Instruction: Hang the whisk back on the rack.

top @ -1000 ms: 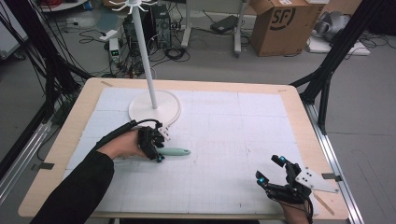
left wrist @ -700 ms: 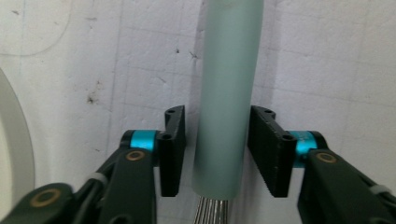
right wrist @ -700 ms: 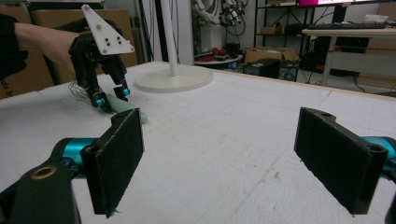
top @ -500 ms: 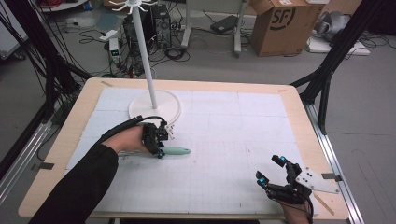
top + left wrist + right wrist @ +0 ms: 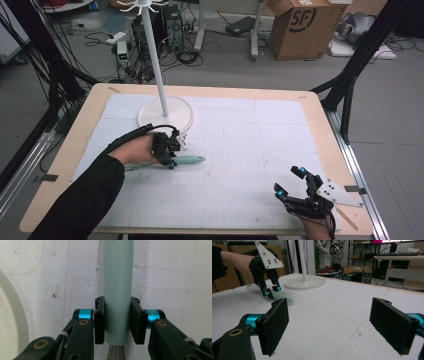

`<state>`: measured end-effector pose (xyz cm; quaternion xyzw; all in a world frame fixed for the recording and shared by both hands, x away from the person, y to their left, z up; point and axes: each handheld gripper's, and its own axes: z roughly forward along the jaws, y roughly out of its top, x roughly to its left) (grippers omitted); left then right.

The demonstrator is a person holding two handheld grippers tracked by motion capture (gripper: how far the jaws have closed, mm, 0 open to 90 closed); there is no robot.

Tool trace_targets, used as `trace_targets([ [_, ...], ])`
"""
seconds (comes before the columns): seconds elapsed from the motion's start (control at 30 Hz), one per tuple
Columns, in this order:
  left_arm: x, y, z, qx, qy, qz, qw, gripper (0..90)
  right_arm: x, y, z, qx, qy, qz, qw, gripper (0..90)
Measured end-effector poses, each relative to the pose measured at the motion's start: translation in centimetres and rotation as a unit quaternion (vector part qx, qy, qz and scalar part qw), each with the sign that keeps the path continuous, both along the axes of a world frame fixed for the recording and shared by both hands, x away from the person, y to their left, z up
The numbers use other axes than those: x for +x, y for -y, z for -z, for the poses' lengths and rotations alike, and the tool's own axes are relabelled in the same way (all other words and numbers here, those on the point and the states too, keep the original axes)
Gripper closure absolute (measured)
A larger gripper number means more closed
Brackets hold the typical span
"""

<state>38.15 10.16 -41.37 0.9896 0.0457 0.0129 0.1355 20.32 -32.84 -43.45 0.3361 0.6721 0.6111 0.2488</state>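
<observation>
Left gripper view: the whisk (image 5: 117, 290) is seen lying flat on the bench (image 5: 175, 277), its pale green handle clamped between the jaws of the left gripper (image 5: 117, 322), which have just been closing. The grasp is judged done; lifting is left, perhaps toward the white stand (image 5: 165, 112) nearby. The right gripper (image 5: 291, 182) is held wide and empty, well apart.
</observation>
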Motion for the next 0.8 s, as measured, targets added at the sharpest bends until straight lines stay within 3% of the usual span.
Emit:
trace_targets([
  [0.13, -0.3, -0.7, -1.4, -0.036, 0.007, -0.001, 0.9993, 69.6, 0.0, -0.1, 0.0, 0.000, -0.001, -0.001, 1.0000, 15.0],
  [0.2, -0.4, -1.2, -2.2, -0.055, 0.013, -0.019, 0.9982, 69.6, 0.1, -0.1, 0.0, -0.001, 0.005, 0.001, 1.0000, 15.0],
  [0.37, -0.7, -2.2, -3.8, -0.073, 0.055, -0.041, 0.9950, 69.7, 0.1, -0.1, 0.1, 0.001, 0.003, 0.000, 1.0000, 15.0],
  [0.4, -0.8, -2.5, -4.5, -0.088, 0.071, -0.055, 0.9920, 69.6, 0.0, -0.1, 0.1, 0.001, 0.000, 0.000, 1.0000, 15.0],
  [0.43, -0.8, -2.5, -4.5, -0.088, 0.071, -0.055, 0.9920, 69.6, 0.0, -0.1, 0.1, 0.001, 0.001, 0.000, 1.0000, 15.0],
  [0.57, -0.8, -3.6, -6.0, -0.144, 0.101, -0.096, 0.9797, 69.6, 0.0, -0.1, 0.1, -0.001, 0.001, 0.004, 1.0000, 15.0],
  [0.63, -0.7, -4.3, -6.9, -0.166, 0.109, -0.113, 0.9737, 69.6, 0.1, -0.1, 0.1, 0.000, 0.003, 0.005, 1.0000, 15.0],
  [0.67, -0.7, -4.7, -7.3, -0.181, 0.112, -0.124, 0.9692, 69.6, 0.1, -0.1, 0.1, 0.001, 0.000, 0.005, 1.0000, 15.0],
  [0.7, -0.6, -5.1, -7.8, -0.187, 0.116, -0.128, 0.9671, 69.6, 0.1, -0.1, 0.1, 0.002, -0.004, 0.006, 1.0000, 15.0],
  [0.77, -0.5, -6.0, -8.6, -0.211, 0.119, -0.142, 0.9598, 69.6, 0.1, -0.1, 0.2, 0.001, -0.002, 0.008, 1.0000, 15.0],
  [0.8, -0.5, -6.3, -8.9, -0.219, 0.120, -0.145, 0.9574, 69.6, 0.1, -0.1, 0.2, 0.001, -0.002, 0.008, 1.0000, 15.0],
])
